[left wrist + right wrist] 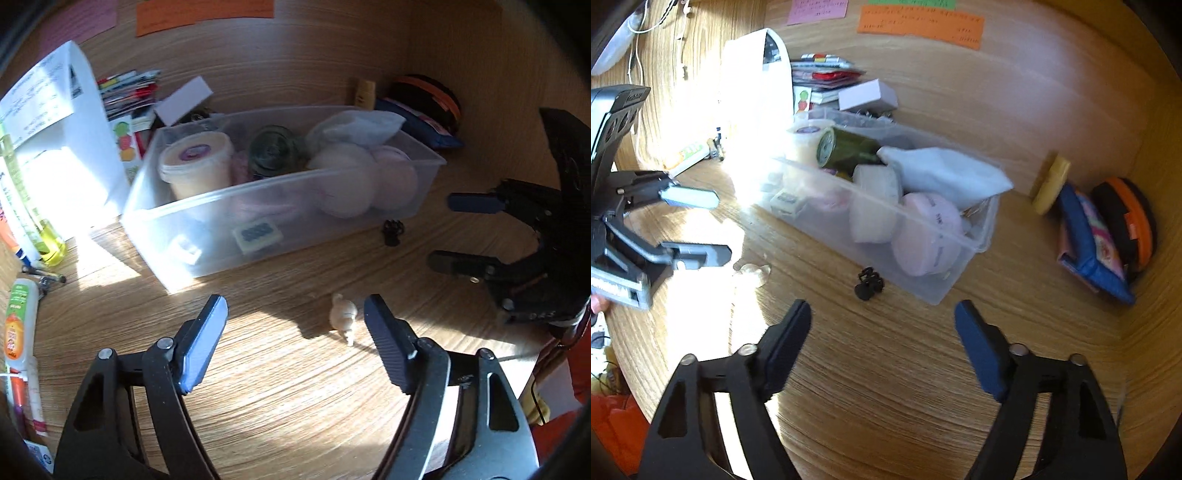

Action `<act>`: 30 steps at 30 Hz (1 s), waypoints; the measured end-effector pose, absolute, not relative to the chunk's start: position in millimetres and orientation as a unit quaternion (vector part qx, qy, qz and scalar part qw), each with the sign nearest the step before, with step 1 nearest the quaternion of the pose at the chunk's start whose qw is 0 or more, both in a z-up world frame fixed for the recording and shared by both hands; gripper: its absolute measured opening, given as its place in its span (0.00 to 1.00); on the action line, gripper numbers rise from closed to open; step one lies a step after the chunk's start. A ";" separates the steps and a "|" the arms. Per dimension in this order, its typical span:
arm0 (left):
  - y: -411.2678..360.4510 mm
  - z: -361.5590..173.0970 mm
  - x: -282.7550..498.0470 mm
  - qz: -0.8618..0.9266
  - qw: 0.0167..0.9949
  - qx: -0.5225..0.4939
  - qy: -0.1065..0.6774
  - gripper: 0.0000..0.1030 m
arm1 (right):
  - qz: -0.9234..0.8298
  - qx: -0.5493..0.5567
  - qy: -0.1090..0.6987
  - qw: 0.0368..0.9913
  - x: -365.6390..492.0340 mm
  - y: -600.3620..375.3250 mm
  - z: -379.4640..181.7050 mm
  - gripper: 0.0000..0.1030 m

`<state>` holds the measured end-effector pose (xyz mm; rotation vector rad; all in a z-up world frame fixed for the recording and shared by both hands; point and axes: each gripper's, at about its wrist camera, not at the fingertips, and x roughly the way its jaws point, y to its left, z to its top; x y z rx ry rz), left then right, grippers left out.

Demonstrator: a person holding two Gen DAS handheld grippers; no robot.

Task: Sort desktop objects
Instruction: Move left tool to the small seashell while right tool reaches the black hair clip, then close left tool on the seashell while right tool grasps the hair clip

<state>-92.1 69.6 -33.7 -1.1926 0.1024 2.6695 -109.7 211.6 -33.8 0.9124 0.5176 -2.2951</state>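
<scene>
Left wrist: left tool (295, 325) wide, empty, over surface (280, 387). Clear bin (295, 229) already well filled. Small white figurine (344, 316) loose just ahead.

Right wrist: right tool (882, 325) wide, empty. Black hair claw (868, 283) lies beside bin, unsorted.

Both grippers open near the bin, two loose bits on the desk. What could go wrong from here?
1. The small white figurine lies close to the left gripper's inner finger; closing off-centre may flick it away rather than grip it.
2. In the right wrist view, glare washes out the figurine, so only the left view is reliable.
3. The black hair clip sits near the clear bin's wall, so the right gripper may bump the bin.
</scene>
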 end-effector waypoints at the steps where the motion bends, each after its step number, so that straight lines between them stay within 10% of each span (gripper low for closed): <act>1: 72.9 -35.5 -92.8 0.905 0.115 -0.409 0.038 0.64 | -0.862 0.352 0.192 0.310 -112.2 209.6 -36.0 0.61; 12: 91.6 -50.4 -98.5 0.883 0.158 -0.439 0.052 0.37 | -0.835 0.397 0.182 0.335 -127.1 190.9 -52.4 0.30; 30: 91.7 -50.1 -105.6 0.877 0.182 -0.440 0.060 0.16 | -0.830 0.408 0.177 0.336 -146.4 172.9 -60.7 0.16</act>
